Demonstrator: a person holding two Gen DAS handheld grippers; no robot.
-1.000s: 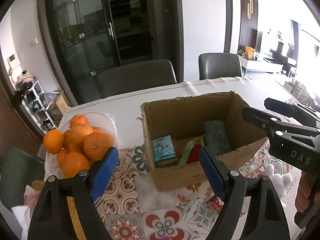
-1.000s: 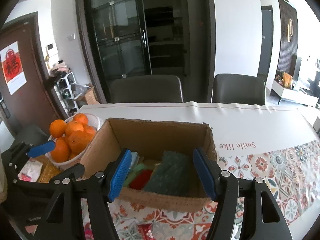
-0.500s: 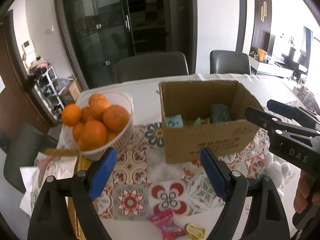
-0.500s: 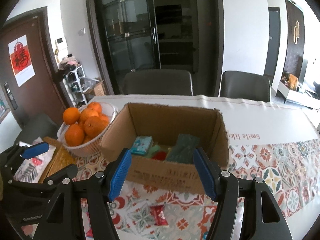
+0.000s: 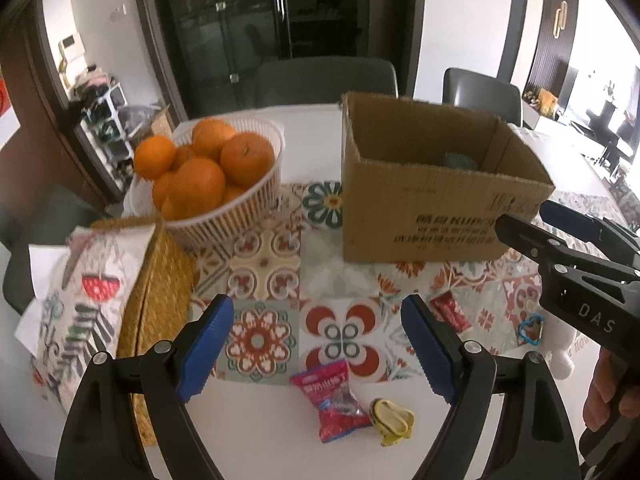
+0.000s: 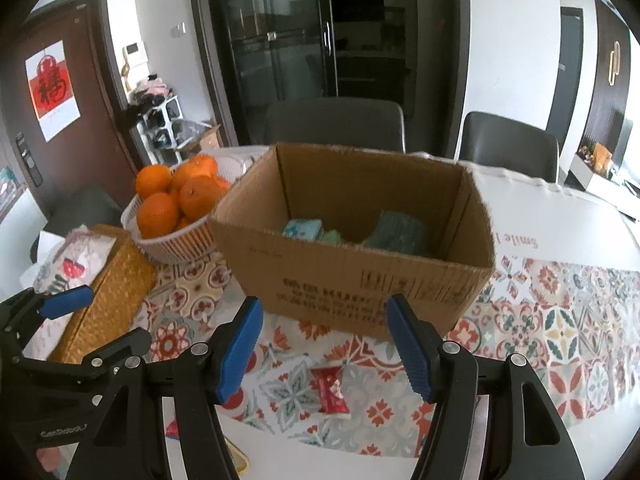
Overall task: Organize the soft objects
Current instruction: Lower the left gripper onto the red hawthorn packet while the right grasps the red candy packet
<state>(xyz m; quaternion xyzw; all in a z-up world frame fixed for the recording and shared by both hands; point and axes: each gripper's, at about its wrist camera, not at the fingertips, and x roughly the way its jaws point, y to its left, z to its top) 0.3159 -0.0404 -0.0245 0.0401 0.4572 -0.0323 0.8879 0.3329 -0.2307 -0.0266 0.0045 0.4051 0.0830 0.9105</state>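
Observation:
An open cardboard box (image 5: 420, 216) (image 6: 360, 284) stands mid-table; inside show a dark green sponge (image 6: 394, 232), a teal pack (image 6: 302, 229) and something light green. My left gripper (image 5: 316, 346) is open and empty, low over the table near its front edge, above a pink snack packet (image 5: 338, 398) and a yellow item (image 5: 390, 422). My right gripper (image 6: 324, 348) is open and empty in front of the box, above a red packet (image 6: 332, 388) (image 5: 450, 312). A white plush (image 5: 560, 344) and a blue ring (image 5: 530, 330) lie at the right.
A white basket of oranges (image 5: 208, 184) (image 6: 176, 212) stands left of the box. A woven tray (image 5: 156, 292) and a printed cloth (image 5: 76, 300) lie at the left edge. A patterned runner (image 6: 560, 320) covers the table. Dark chairs (image 6: 336, 124) stand behind.
Both grippers have pulled back and down from over the box toward the table's front edge. The box now looks farther off and the packets at the front have come into view.

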